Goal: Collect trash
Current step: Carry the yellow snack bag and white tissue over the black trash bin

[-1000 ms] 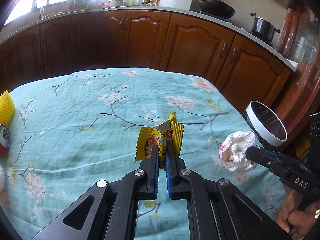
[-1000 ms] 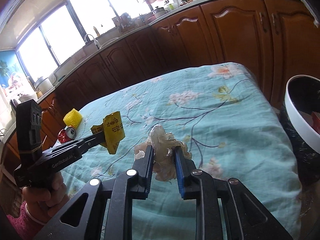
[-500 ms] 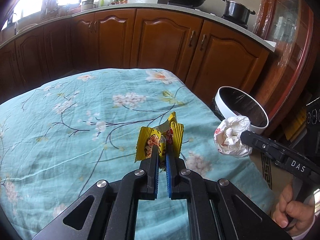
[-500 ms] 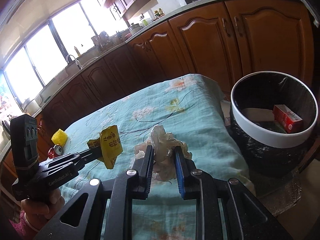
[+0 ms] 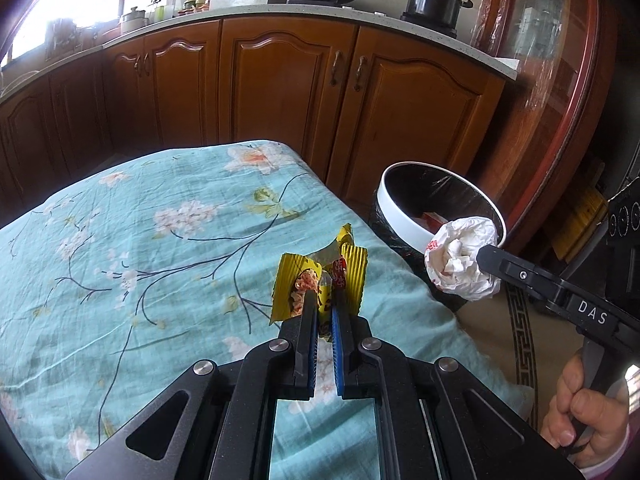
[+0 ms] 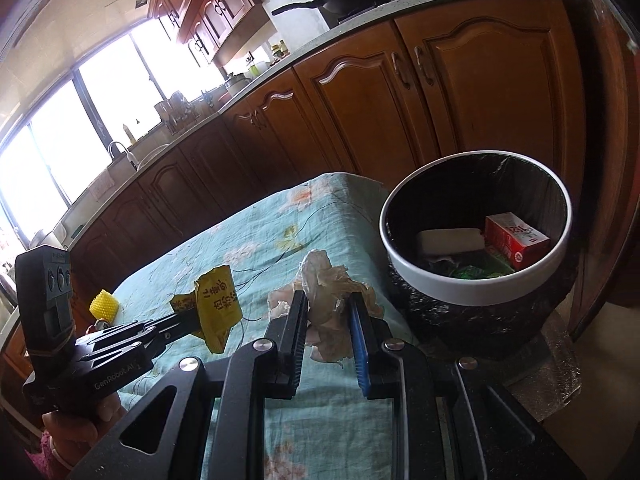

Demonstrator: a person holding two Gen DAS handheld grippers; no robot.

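Note:
My left gripper is shut on a crumpled yellow snack wrapper and holds it above the table's right edge; the wrapper also shows in the right wrist view. My right gripper is shut on a crumpled white paper ball, also seen in the left wrist view, just beside the bin's rim. The white-rimmed trash bin with a black liner stands on the floor right of the table; it holds a red carton and a white packet.
The table has a teal floral cloth. A yellow spiky object and a can lie at its far left end. Wooden kitchen cabinets stand behind, with a pan and a pot on the counter. A glass cabinet door is at right.
Both grippers have moved right toward the bin with their trash held. The bin has come closer and its inside now shows.

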